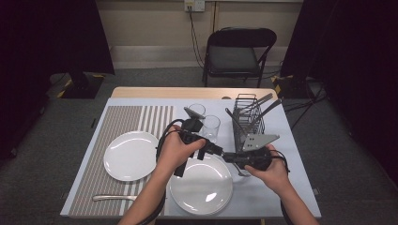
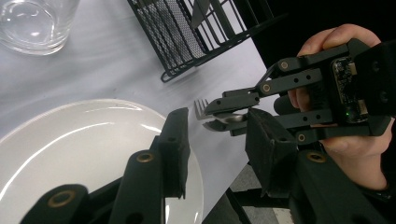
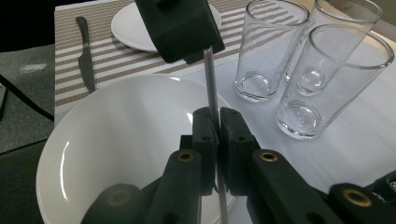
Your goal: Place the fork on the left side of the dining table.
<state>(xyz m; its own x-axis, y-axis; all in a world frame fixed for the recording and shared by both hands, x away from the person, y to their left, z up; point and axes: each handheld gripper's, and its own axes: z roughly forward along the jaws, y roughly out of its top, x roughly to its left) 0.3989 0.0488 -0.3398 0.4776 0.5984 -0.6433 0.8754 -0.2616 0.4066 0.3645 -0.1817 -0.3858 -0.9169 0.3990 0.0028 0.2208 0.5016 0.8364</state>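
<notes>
There are two white plates on the bench: one plate (image 1: 130, 155) sits on the striped mat and the other plate (image 1: 201, 184) sits on the plain cloth.

There are three clear glasses (image 3: 268, 51) standing close together.

There is one black wire rack (image 1: 248, 123) with some cutlery standing in it; how many pieces are in there is too hard to count.

There is one fork (image 2: 210, 112) up off the bench.

There is one knife (image 1: 114, 198) lying on the mat.

There is one striped mat (image 1: 122, 121).

There are two grippers, a left gripper (image 1: 217, 151) and a right gripper (image 1: 226, 157).

There is one black chair (image 1: 238, 50) behind the bench.
</notes>
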